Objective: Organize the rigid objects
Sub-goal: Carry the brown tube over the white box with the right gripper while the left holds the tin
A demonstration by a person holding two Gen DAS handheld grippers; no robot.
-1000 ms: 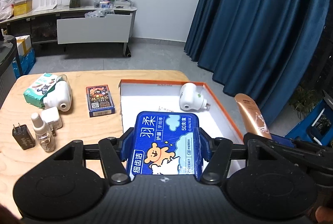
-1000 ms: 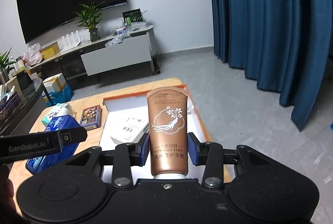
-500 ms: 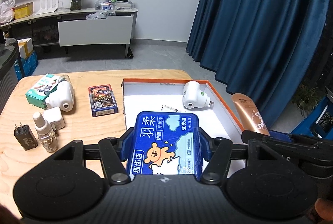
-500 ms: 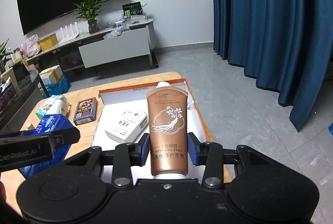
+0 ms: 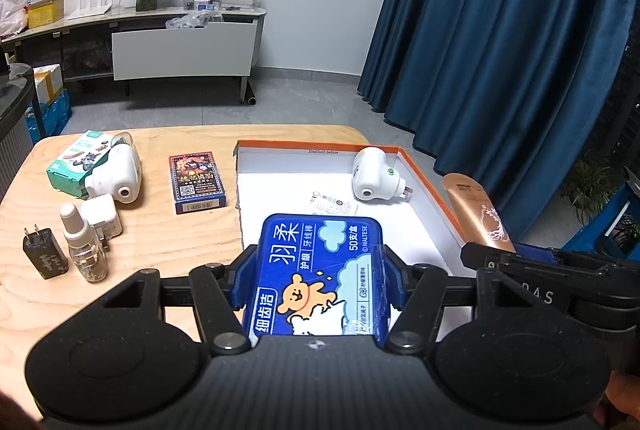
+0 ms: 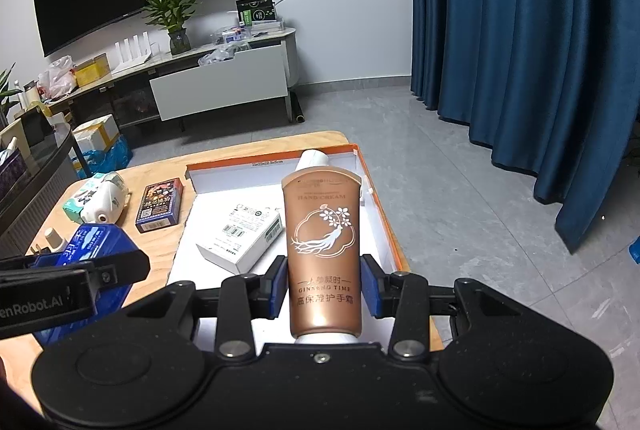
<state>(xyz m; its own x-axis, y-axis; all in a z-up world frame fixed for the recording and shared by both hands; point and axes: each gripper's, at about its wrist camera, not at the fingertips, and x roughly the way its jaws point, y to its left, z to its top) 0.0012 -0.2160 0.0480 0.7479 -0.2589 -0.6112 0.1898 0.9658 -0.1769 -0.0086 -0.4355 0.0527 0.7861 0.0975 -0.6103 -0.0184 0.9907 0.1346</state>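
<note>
Both tools carry cargo: left tool grips the blue floss case, right tool the hand cream tube; the orange-rimmed box holds two items, six wait on the table.

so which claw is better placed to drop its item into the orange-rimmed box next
Probably the right. The right claw holds the hand cream tube directly over the box's white floor. The left claw holds the blue floss pick box at the box's near left edge, partly over the table.

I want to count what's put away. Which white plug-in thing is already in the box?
The white plug-in device in the far corner of the orange-edged box. The other plug-in device lies outside on the wooden table, against the green carton.
</note>
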